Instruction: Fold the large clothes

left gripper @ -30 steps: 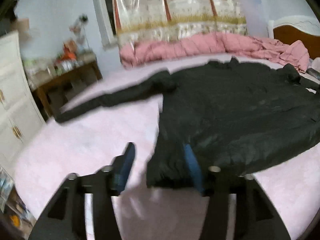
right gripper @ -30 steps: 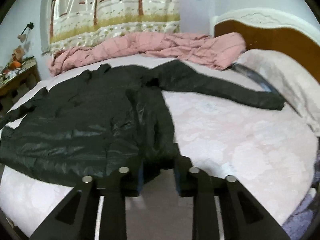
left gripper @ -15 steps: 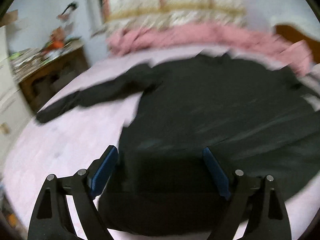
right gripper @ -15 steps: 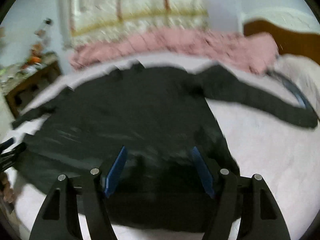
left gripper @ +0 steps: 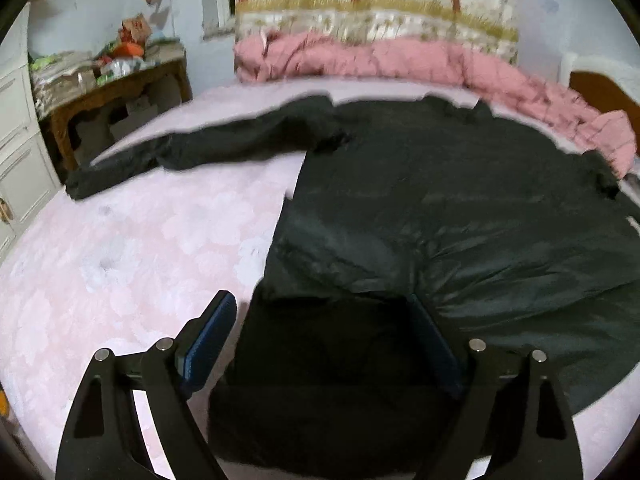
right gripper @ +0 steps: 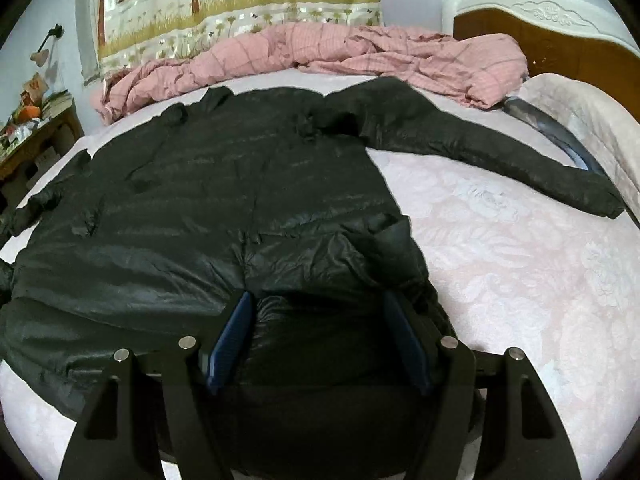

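A black puffer jacket (left gripper: 440,200) lies flat on the pink bed (left gripper: 120,260), collar away from me and both sleeves spread out. Its left sleeve (left gripper: 180,152) reaches toward the bed's left edge, and its right sleeve (right gripper: 500,148) toward the pillow. My left gripper (left gripper: 320,304) hovers over the jacket's near left hem corner. Its jaws are closing, the blue pads (left gripper: 208,340) still stand wide apart, and the cloth between them is not pinched. My right gripper (right gripper: 318,300) stands open over the near right part of the jacket (right gripper: 240,180), with puffy fabric between its fingers.
A crumpled pink quilt (right gripper: 320,52) runs along the bed's far side below a patterned curtain (left gripper: 360,4). A wooden headboard (right gripper: 560,36) and a pillow (right gripper: 580,120) are at the right. A cluttered wooden desk (left gripper: 112,88) and a white cabinet (left gripper: 16,160) stand at the left.
Both grippers have opened from narrow to wide. They moved forward and lower over the jacket's near hem, which now fills the space between their fingers.
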`<state>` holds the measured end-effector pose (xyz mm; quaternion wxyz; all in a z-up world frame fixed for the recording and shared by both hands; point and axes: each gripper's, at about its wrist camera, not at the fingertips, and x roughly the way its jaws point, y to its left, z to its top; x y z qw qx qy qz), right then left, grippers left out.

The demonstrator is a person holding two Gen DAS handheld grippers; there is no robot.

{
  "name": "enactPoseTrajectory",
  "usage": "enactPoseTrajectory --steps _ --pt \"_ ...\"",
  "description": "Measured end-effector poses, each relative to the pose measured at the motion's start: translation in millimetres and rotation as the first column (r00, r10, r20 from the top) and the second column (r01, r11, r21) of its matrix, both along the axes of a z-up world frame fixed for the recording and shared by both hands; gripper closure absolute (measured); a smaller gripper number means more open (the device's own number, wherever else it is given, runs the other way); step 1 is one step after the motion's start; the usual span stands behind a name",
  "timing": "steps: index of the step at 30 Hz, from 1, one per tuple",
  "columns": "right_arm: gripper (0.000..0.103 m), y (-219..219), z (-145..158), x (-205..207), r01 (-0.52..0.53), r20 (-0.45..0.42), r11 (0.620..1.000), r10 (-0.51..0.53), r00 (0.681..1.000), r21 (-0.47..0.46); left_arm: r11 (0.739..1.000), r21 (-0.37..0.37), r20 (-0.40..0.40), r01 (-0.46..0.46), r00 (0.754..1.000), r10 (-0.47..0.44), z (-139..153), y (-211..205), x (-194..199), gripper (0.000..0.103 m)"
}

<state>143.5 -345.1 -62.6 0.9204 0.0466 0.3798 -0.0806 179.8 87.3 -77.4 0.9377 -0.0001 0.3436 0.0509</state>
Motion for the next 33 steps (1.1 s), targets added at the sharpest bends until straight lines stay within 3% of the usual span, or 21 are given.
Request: enactPoseTrajectory --steps 4,6,10,14,17,20,24,26,27,29,30,31,32,33 --pt "0.033 19.2 22.5 -37.5 -0.029 0.072 0.994 0.037 0.997 -0.11 0.994 0.102 0.131 0.037 0.99 -0.05 20.1 -13.9 -33.6 0.017" --pt "0.029 31.7 34.4 -61.0 -0.072 0.123 0.991 0.086 0.989 -0.115 0.991 0.119 0.142 0.064 0.987 -0.081 25.6 -20.5 -46.1 0.017" --pt "0.025 44.9 48.0 -81.8 -0.125 0.14 0.988 0.137 0.981 -0.091 0.982 0.109 0.144 0.157 0.975 -0.172 32.4 -31.6 -72.6 0.011" --pt "0.021 65.9 42.1 -94.0 -0.251 0.091 0.953 0.268 0.959 -0.168 0.956 0.194 0.105 0.219 0.965 -0.242 31.1 -46.8 -90.1 0.005" --pt "0.021 82.6 27.9 -92.0 -0.294 0.024 0.923 0.309 0.951 -0.249 0.939 0.239 0.042 0.246 0.964 -0.263 21.4 -57.3 -90.1 0.005" --pt "0.021 97.5 14.6 -86.3 -0.35 -0.053 0.895 0.349 0.936 -0.277 0.898 0.321 -0.02 0.301 0.95 -0.312 5.8 -71.5 -85.3 0.005" --pt "0.021 104.0 4.7 -72.4 -0.312 -0.092 0.894 0.298 0.95 -0.32 0.854 0.405 -0.052 0.326 0.941 -0.334 -6.9 -85.0 -64.3 0.005" --pt "0.021 98.3 2.4 -63.2 -0.253 -0.069 0.9 0.245 0.967 -0.356 0.858 0.409 -0.046 0.31 0.946 -0.32 -6.9 -83.1 -54.2 0.005" --pt "0.022 94.7 0.4 -59.0 -0.223 -0.06 0.897 0.216 0.974 -0.381 0.866 0.401 -0.05 0.298 0.951 -0.304 -7.1 -79.0 -49.7 0.008" --pt "0.054 80.7 -4.3 -52.1 -0.177 -0.044 0.902 0.174 0.984 -0.393 0.88 0.379 -0.061 0.285 0.957 -0.284 -8.8 -68.8 -44.5 0.046" --pt "0.067 69.9 -5.6 -51.8 -0.194 -0.044 0.922 0.19 0.981 -0.335 0.878 0.363 -0.083 0.311 0.95 -0.302 -11.4 -66.0 -44.1 0.075" --pt "0.078 63.5 -4.5 -52.7 -0.208 -0.037 0.939 0.206 0.978 -0.274 0.869 0.347 -0.096 0.354 0.935 -0.342 -13.3 -64.4 -48.1 0.082" --pt "0.082 57.3 -2.9 -56.5 -0.21 -0.021 0.949 0.211 0.977 -0.234 0.859 0.374 -0.083 0.35 0.935 -0.345 -13.7 -65.1 -55.5 0.092" --pt "0.085 53.5 -1.3 -60.6 -0.215 -0.01 0.952 0.218 0.976 -0.217 0.853 0.397 -0.083 0.337 0.939 -0.333 -13.3 -66.0 -61.2 0.095"
